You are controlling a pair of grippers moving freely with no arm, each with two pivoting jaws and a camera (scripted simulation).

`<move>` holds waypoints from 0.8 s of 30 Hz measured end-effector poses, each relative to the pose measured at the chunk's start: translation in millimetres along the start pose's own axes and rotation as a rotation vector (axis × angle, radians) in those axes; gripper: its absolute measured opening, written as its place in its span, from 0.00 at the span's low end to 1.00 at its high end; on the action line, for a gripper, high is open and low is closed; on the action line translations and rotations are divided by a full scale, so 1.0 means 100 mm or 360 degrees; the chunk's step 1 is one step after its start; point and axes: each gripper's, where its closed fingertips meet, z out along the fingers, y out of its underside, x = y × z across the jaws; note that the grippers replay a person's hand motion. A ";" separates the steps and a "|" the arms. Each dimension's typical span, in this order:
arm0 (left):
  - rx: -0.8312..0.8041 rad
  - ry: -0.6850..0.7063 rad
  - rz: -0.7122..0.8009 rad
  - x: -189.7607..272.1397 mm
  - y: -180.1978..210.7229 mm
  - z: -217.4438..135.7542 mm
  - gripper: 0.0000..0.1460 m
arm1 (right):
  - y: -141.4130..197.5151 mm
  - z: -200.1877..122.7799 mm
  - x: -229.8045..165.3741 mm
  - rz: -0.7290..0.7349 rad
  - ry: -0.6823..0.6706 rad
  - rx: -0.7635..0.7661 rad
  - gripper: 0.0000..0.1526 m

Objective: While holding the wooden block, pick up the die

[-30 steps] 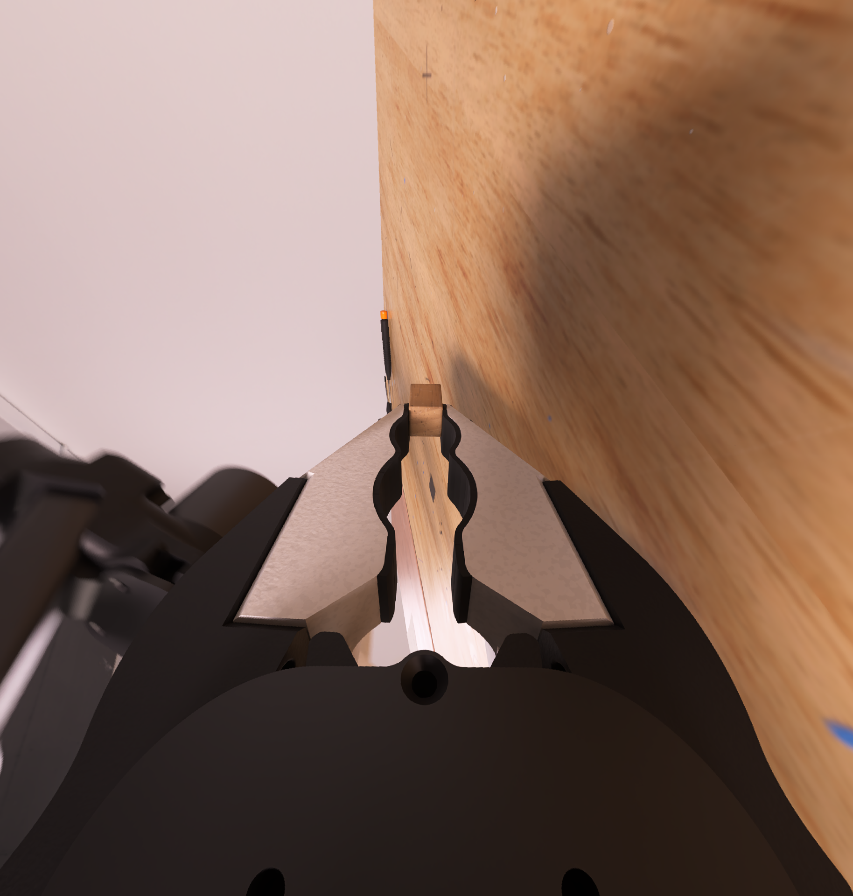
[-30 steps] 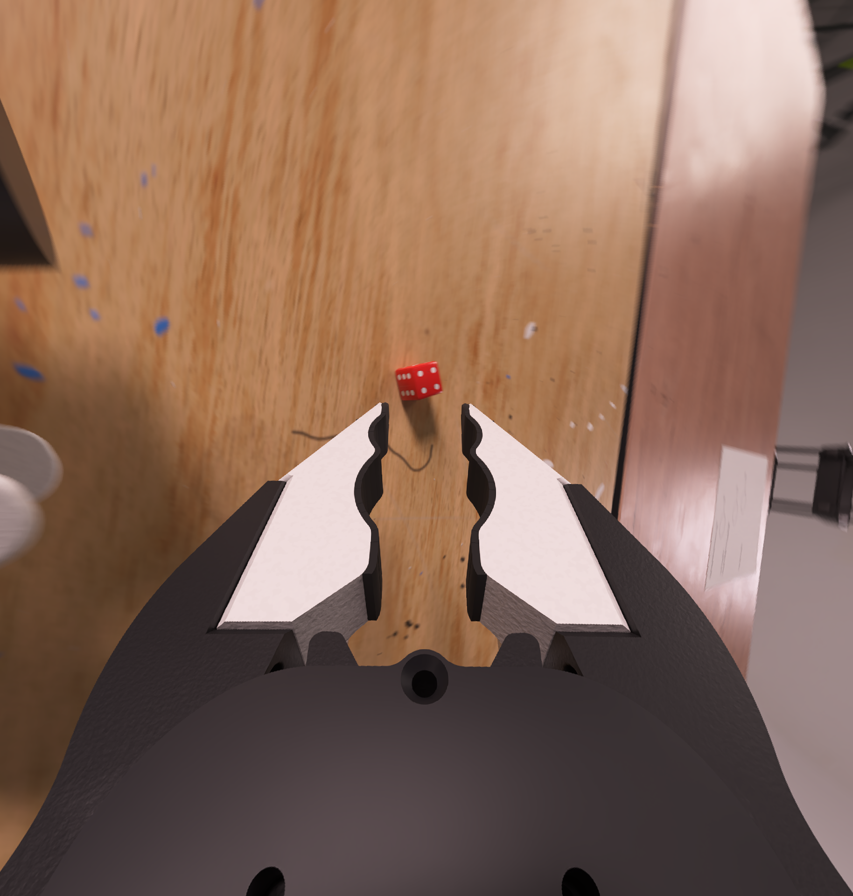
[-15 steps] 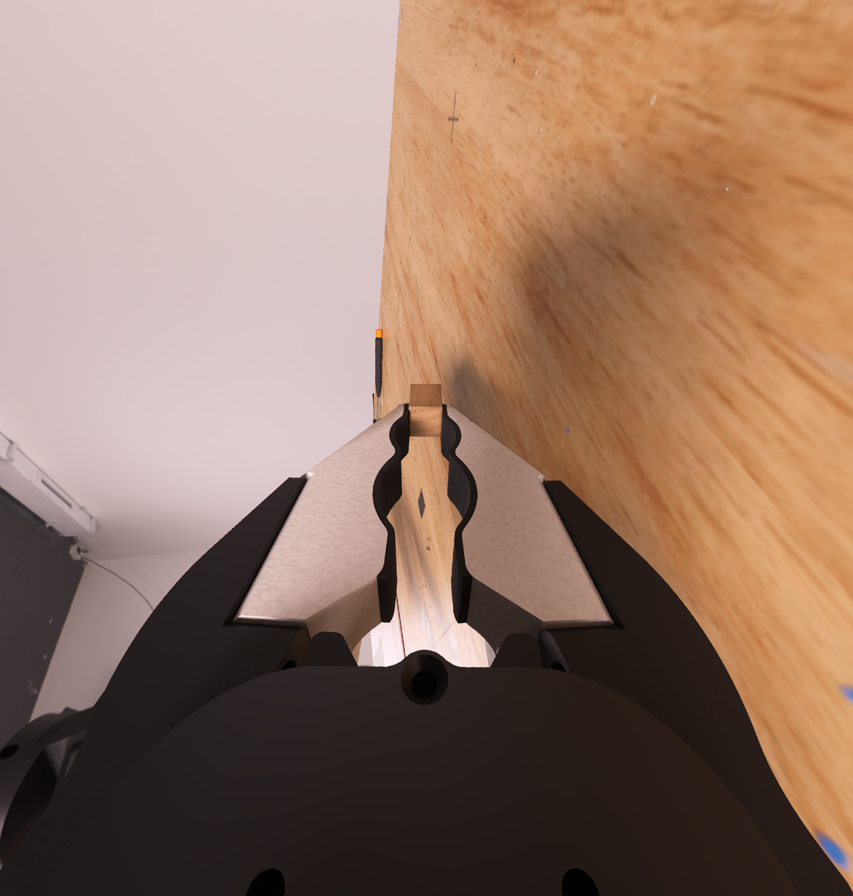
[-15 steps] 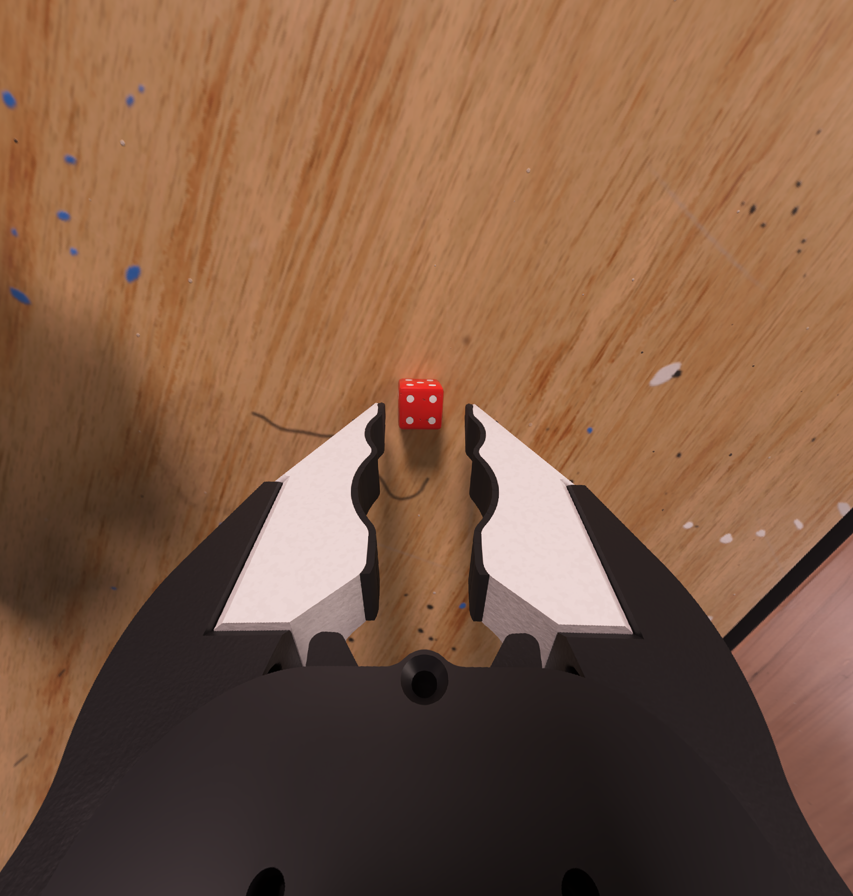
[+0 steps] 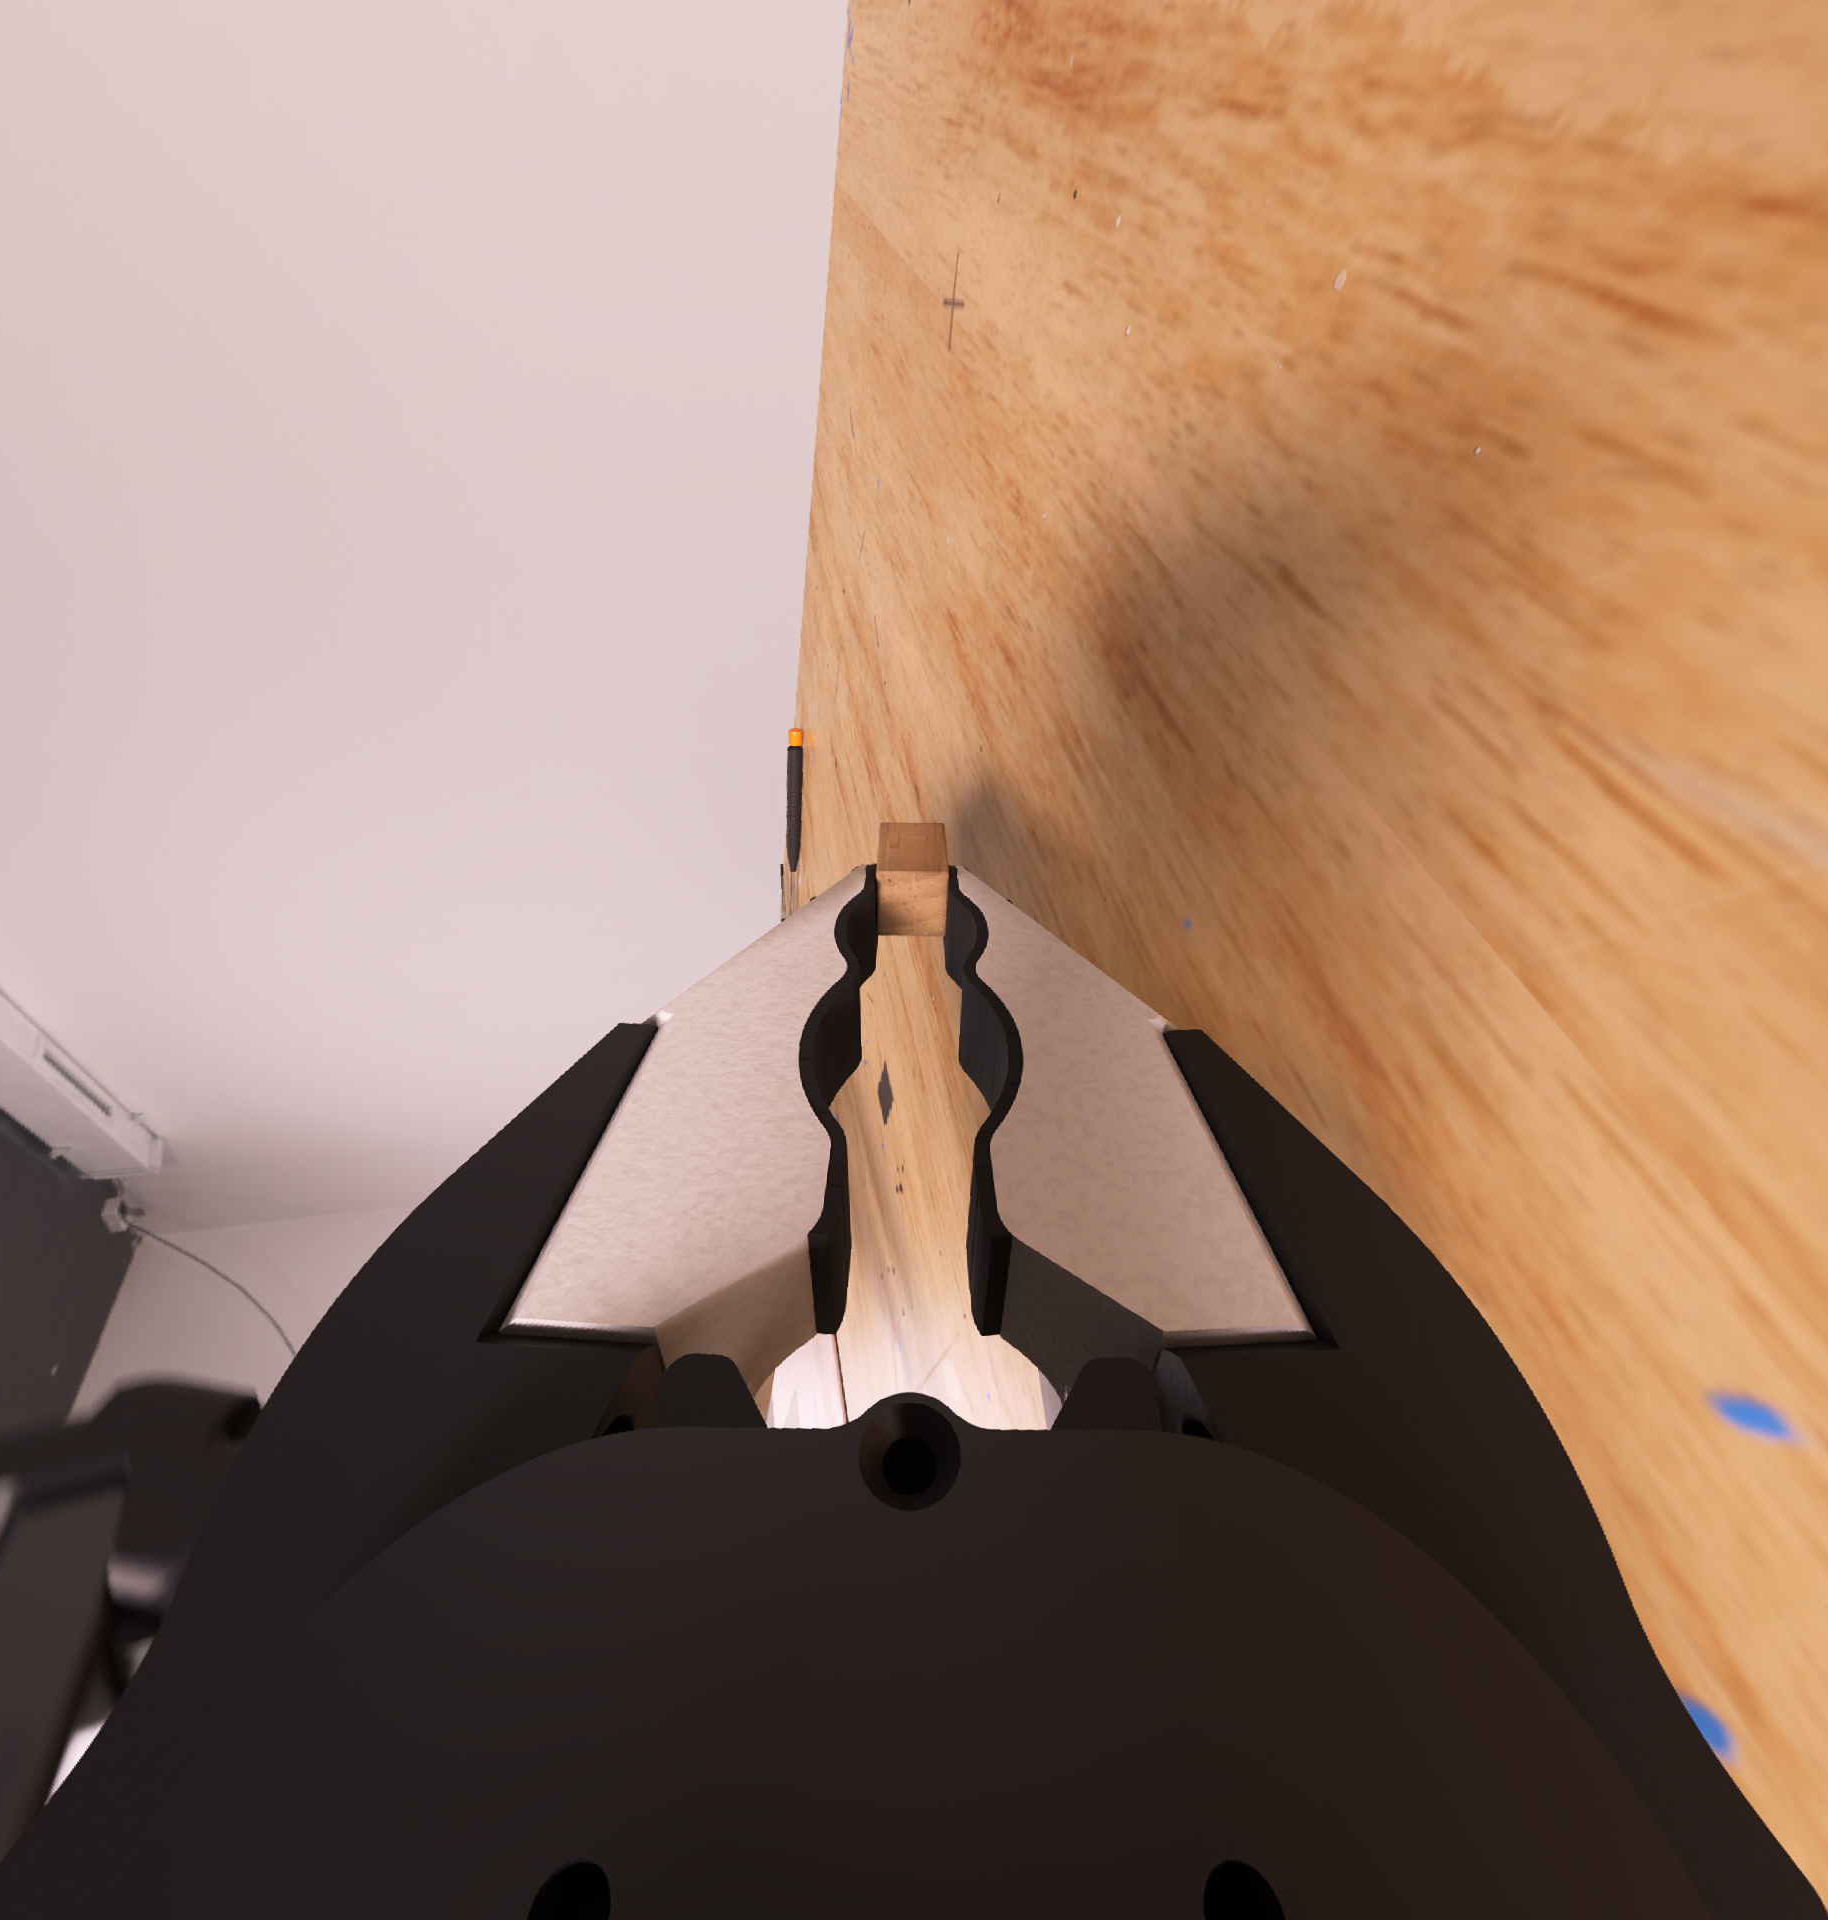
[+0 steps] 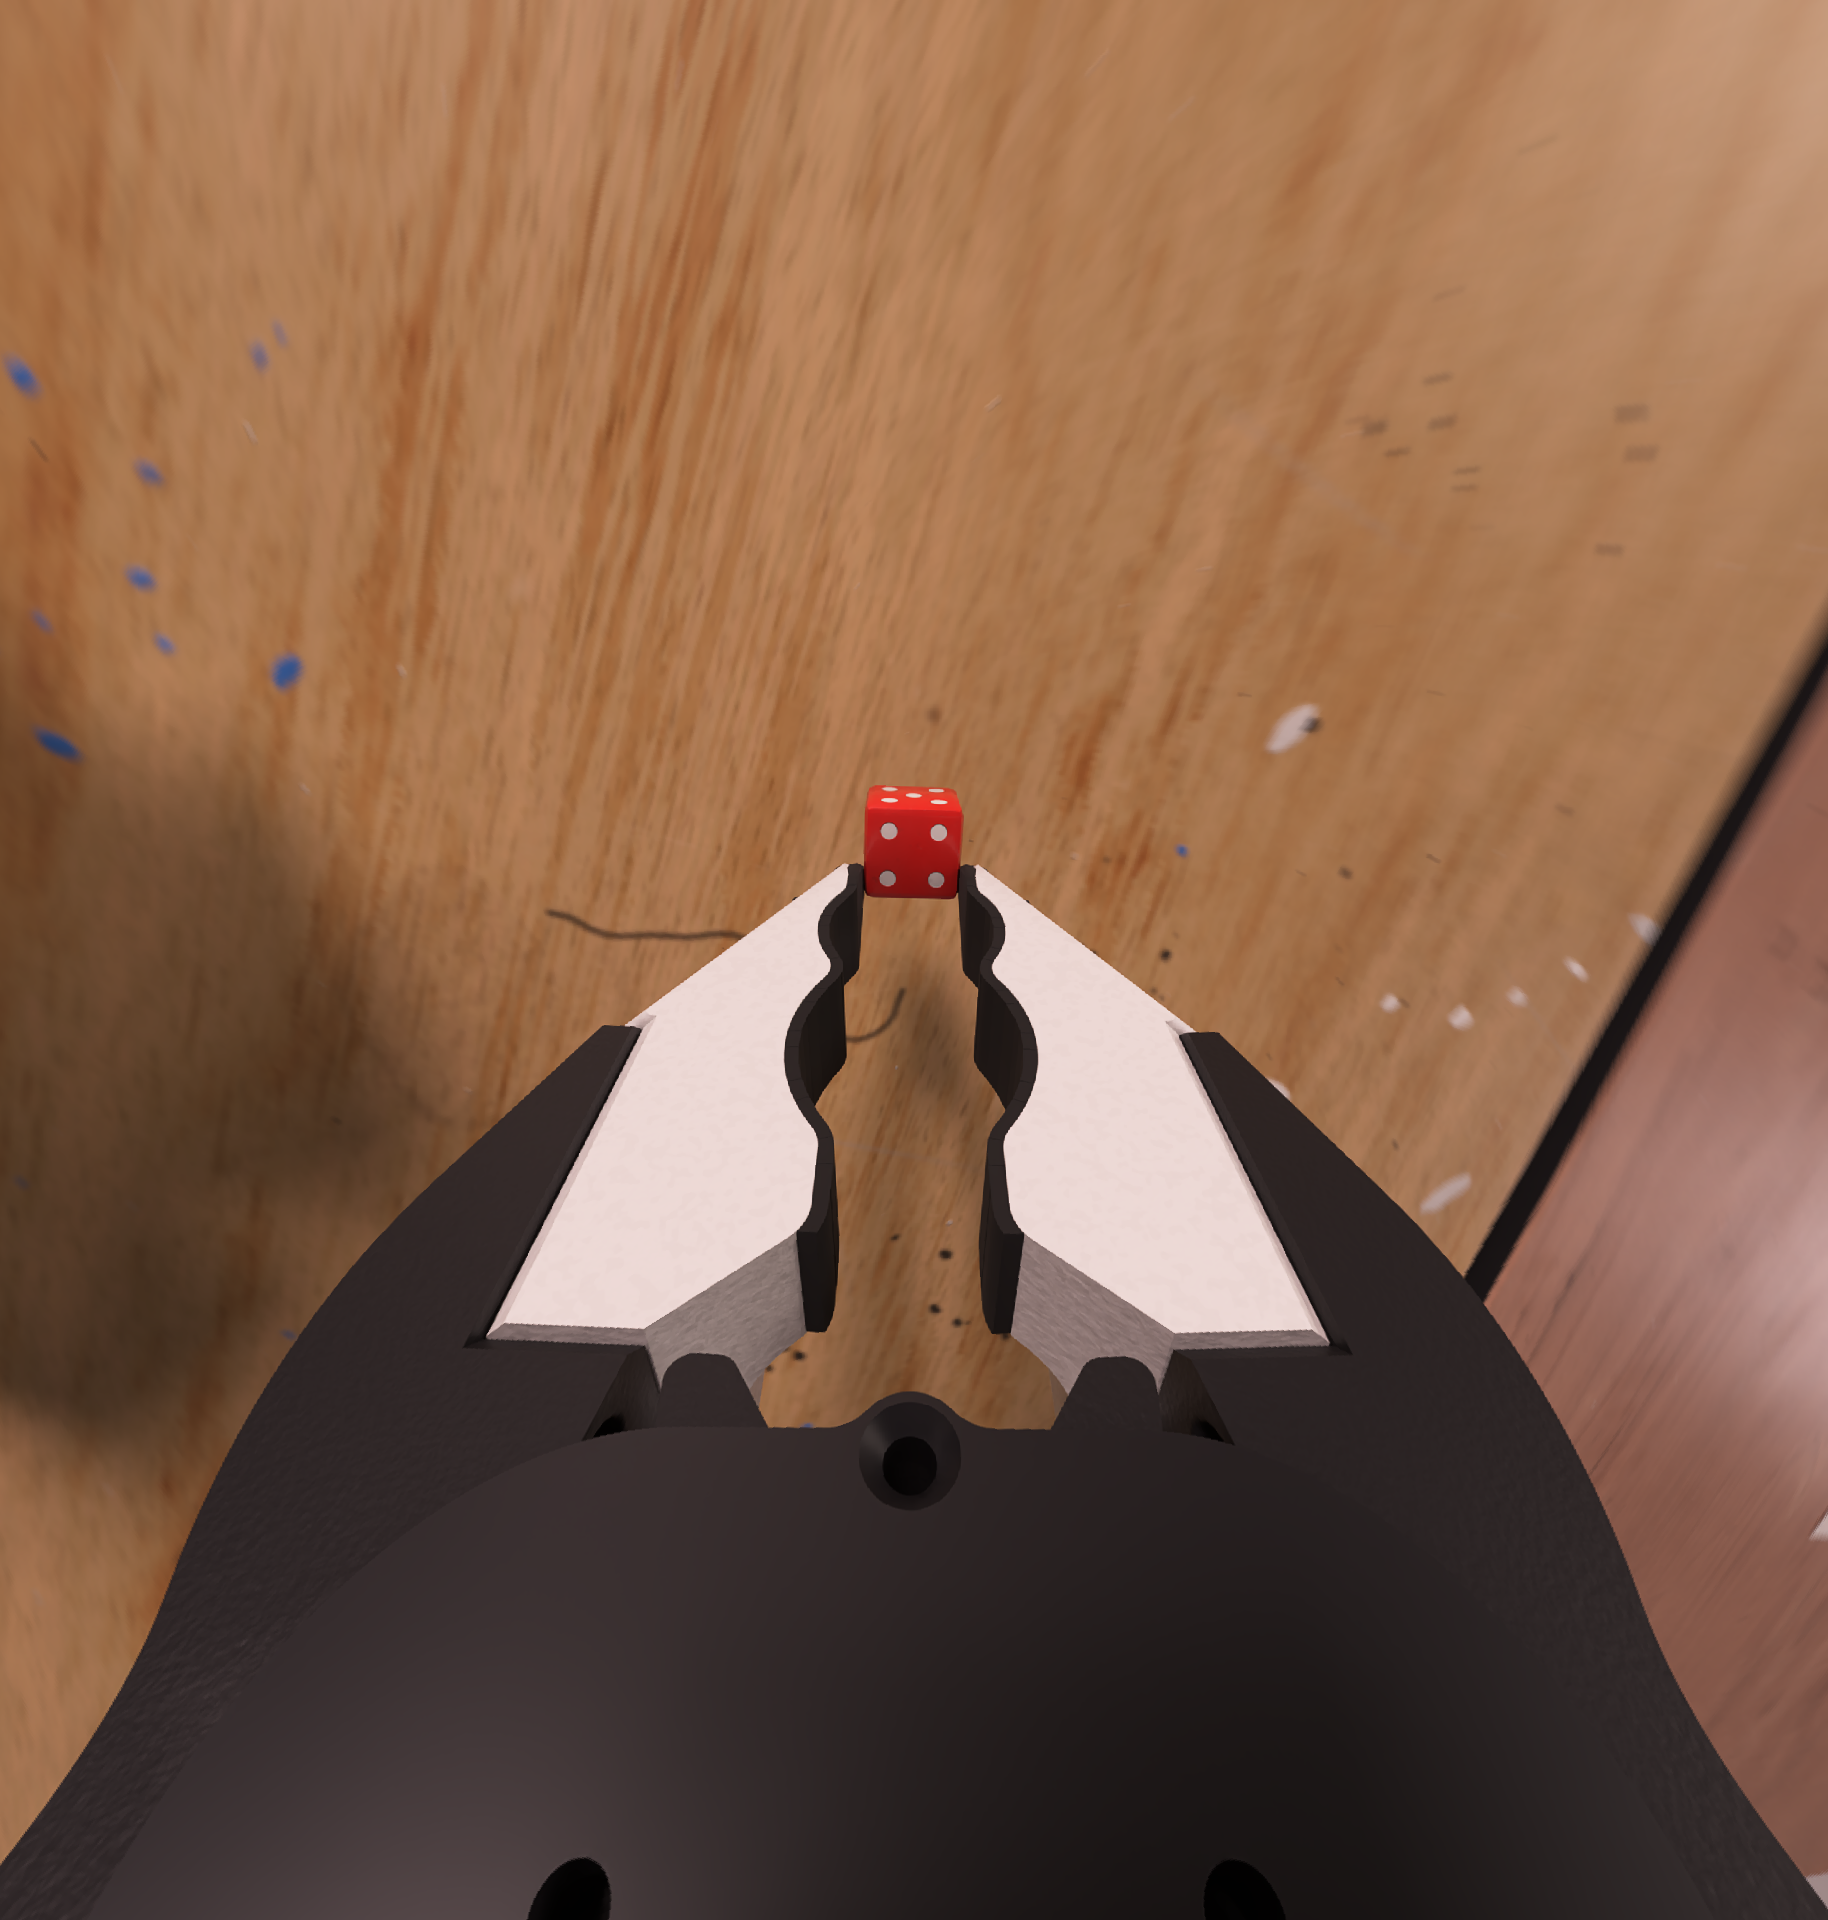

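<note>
A: Die (image 6: 912, 844), where do we see it?

B: We see the red die right at the tips of our right gripper (image 6: 911, 881), wedged between the two fingertips (image 6: 854, 883). Both tips touch its sides, so the gripper is closed down to the die's width and has hold of it. The face toward us has four white dots. Whether it rests on the tabletop (image 6: 1201, 416) or sits just above it, we cannot tell.

A: And the wooden block (image 5: 911, 879)?

B: Our left gripper (image 5: 911, 902) pinches it at the very tips, its fingers narrowed onto the block's sides. The small pale block sticks out past the fingertips.

A: Anything else around us?

B: A black pen (image 5: 794, 800) with an orange end at the tabletop's edge in the left wrist view, and blue paint specks (image 6: 286, 671) on the wood beside the right gripper.
</note>
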 end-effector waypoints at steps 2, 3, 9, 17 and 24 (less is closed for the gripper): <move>-0.0011 -0.0011 0.0021 -0.01 0.01 -0.01 0.08 | -0.05 -0.26 0.02 0.0145 0.0153 0.0200 0.12; -0.0021 -0.0022 0.0034 -0.03 0.01 -0.02 0.08 | -0.06 -0.41 0.00 0.0208 0.0226 0.0296 0.12; -0.0062 -0.0173 0.0067 -0.17 0.07 -0.17 0.08 | 0.12 -1.20 -0.27 0.0540 0.0577 0.0603 0.12; -0.0110 -0.0584 -0.0433 -0.68 0.35 -0.43 0.08 | 0.72 -2.19 -0.56 0.0748 0.1463 0.0411 0.12; 0.0308 -0.0687 -0.1141 -0.96 0.44 -0.69 0.08 | 0.68 -2.59 -0.96 0.0712 0.1991 0.0211 0.12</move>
